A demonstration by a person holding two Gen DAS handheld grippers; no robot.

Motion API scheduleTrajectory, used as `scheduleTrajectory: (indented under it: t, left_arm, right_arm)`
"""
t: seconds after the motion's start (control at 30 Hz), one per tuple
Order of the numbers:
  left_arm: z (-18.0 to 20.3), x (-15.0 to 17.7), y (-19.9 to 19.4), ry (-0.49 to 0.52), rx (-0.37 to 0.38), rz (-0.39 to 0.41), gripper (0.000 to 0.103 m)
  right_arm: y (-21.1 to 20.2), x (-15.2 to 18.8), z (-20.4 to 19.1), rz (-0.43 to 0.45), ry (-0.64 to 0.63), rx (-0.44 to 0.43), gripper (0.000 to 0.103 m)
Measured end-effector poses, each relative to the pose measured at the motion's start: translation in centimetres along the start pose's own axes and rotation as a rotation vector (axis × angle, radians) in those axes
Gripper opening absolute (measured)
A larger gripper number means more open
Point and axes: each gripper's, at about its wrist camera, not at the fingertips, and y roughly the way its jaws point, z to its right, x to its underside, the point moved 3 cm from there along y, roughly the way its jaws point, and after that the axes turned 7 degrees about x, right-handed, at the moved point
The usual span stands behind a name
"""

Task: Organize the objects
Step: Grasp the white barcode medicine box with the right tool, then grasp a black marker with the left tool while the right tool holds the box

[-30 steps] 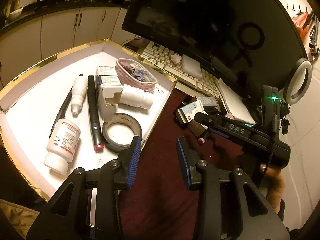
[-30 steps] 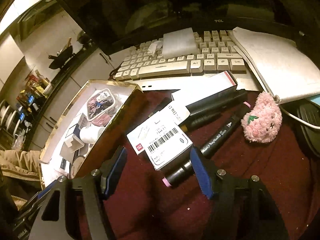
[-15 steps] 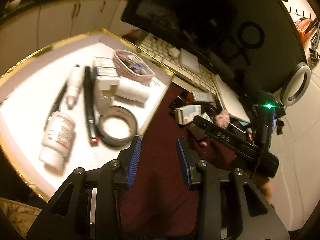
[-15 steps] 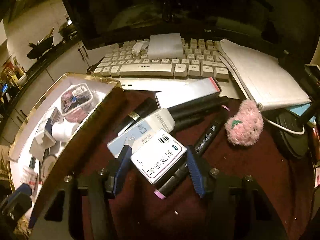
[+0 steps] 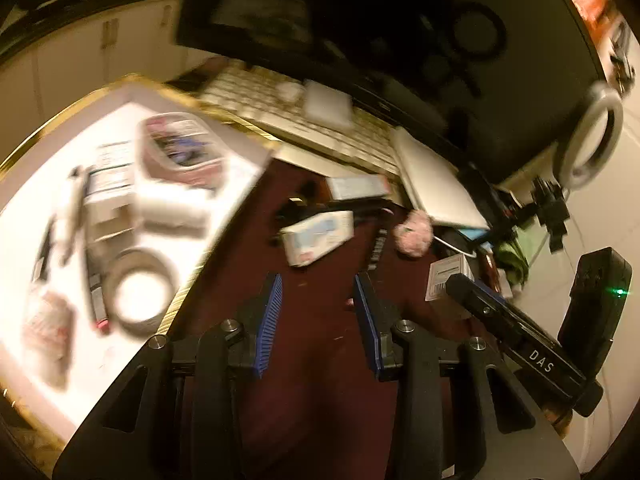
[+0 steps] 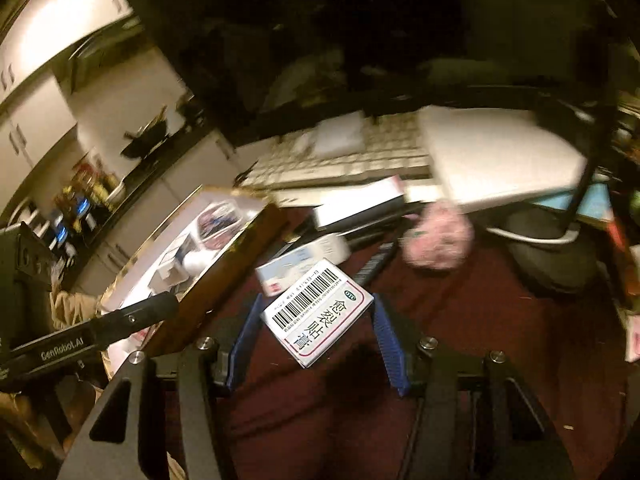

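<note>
Gripping: the right hand-held gripper point(image 6: 316, 320) has its blue pads clamped on opposite corners of the small barcode box point(image 6: 318, 314); its jaws have just been closing, with that box between them.
Box position: it sits skewed between the pads, barcode face up, clear of the dark red surface point(image 5: 312, 420). In the left wrist view it shows at the tip of the right tool, to the right of the pink plush toy point(image 5: 414, 234).
Left hand-held gripper point(image 5: 316, 300): pads apart, nothing between them, over bare surface just right of the tray's gold edge.
Tray point(image 5: 132, 80): white inside, gold rim, on the left. It holds a tape roll point(image 5: 120, 304), a pink pouch point(image 5: 180, 148), bottles and pens; the blur hides their finer detail.
Loose items: a blue-and-white box point(image 5: 316, 236) lies on the surface between the tray and the plush toy, and a black marker point(image 5: 376, 248) lies just beside the toy.
Background: a pale keyboard point(image 5: 256, 92) lies under a dark monitor point(image 5: 360, 20).
Image quality: both views are motion-blurred.
</note>
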Motion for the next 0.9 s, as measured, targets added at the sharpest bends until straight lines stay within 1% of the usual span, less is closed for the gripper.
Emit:
scheduleTrajectory:
  t: [0.03, 0.07, 0.1, 0.13, 0.17, 0.2, 0.27, 0.3, 0.33, 0.37, 0.4, 0.43, 0.47, 0.5, 0.57, 0.63, 0.7, 0.77, 0.83, 0.87, 0.9]
  left_arm:
    - [0.7, -0.2, 0.5, 0.037, -0.01, 0.006, 0.035]
    - [1.4, -0.3, 1.3, 0.057, -0.056, 0.006, 0.035]
    - [1.8, -0.4, 1.8, 0.052, -0.068, -0.004, 0.035]
    - [2.4, -0.4, 2.6, 0.053, -0.045, -0.03, 0.035]
    - [2.9, -0.3, 3.3, 0.069, -0.027, -0.047, 0.035]
    - [3.3, -0.2, 3.7, 0.085, -0.03, -0.056, 0.035]
    - [3.7, -0.2, 4.5, 0.084, -0.065, -0.076, 0.035]
    - [4.0, -0.2, 4.9, 0.081, -0.057, -0.097, 0.035]
    - [4.4, -0.2, 5.0, 0.1, -0.03, -0.104, 0.035]
    - [4.7, -0.2, 5.2, 0.122, -0.023, -0.094, 0.035]
    - [4.7, -0.2, 5.6, 0.134, -0.047, -0.089, 0.035]
    - [4.6, -0.3, 6.4, 0.128, -0.082, -0.109, 0.035]
    - [4.5, -0.2, 7.0, 0.124, -0.08, -0.134, 0.035]
    - [4.7, -0.2, 7.5, 0.127, -0.062, -0.148, 0.035]
    - [5.1, -0.3, 8.0, 0.142, -0.055, -0.149, 0.035]
    - [5.9, -0.6, 8.8, 0.177, -0.073, -0.154, 0.035]
    - [6.4, -1.1, 9.9, 0.217, -0.085, -0.163, 0.035]
    - [6.4, -1.5, 11.6, 0.215, -0.095, -0.203, 0.035]
    - [6.5, -1.7, 12.9, 0.232, -0.082, -0.228, 0.027]
    - [6.2, -1.7, 13.6, 0.227, -0.1, -0.241, 0.026]
    - [5.9, -1.7, 14.1, 0.217, -0.114, -0.251, 0.021]
  right_arm:
    - [-0.2, -0.2, 0.6, 0.008, 0.004, 0.013, 0.055]
    - [-0.4, -0.2, 1.3, 0.018, 0.005, 0.03, 0.055]
    - [-0.3, -0.2, 2.1, 0.021, 0.008, 0.06, 0.055]
    - [0.0, -0.3, 2.6, 0.012, 0.018, 0.074, 0.055]
    - [0.2, -0.1, 3.4, -0.001, 0.037, 0.064, 0.055]
    - [0.4, 0.0, 3.9, -0.006, 0.055, 0.048, 0.055]
    - [0.8, 0.3, 4.5, -0.015, 0.059, 0.061, 0.055]
    - [1.0, 0.4, 4.6, -0.029, 0.067, 0.061, 0.055]
    - [1.0, 0.4, 4.7, -0.039, 0.083, 0.036, 0.055]
    - [0.8, 0.3, 4.8, -0.03, 0.082, 0.026, 0.055]
    - [0.5, 0.3, 4.8, -0.014, 0.067, 0.032, 0.055]
    - [0.3, 0.3, 4.7, 0.006, 0.043, 0.057, 0.055]
    - [0.3, 0.4, 4.9, 0.004, 0.041, 0.065, 0.055]
    - [0.6, 0.5, 5.2, -0.01, 0.054, 0.053, 0.055]
    - [1.0, 0.6, 6.1, -0.025, 0.079, 0.028, 0.055]
    - [1.5, 0.6, 6.7, -0.035, 0.091, 0.036, 0.055]
    - [1.7, 0.7, 7.3, -0.049, 0.109, 0.022, 0.055]
    - [2.0, 0.7, 7.5, -0.053, 0.116, 0.024, 0.055]
    - [2.5, 0.8, 7.7, -0.069, 0.126, 0.011, 0.055]
    - [2.6, 0.8, 7.7, -0.071, 0.128, 0.01, 0.055]
    - [2.6, 0.8, 7.7, -0.072, 0.129, 0.01, 0.055]
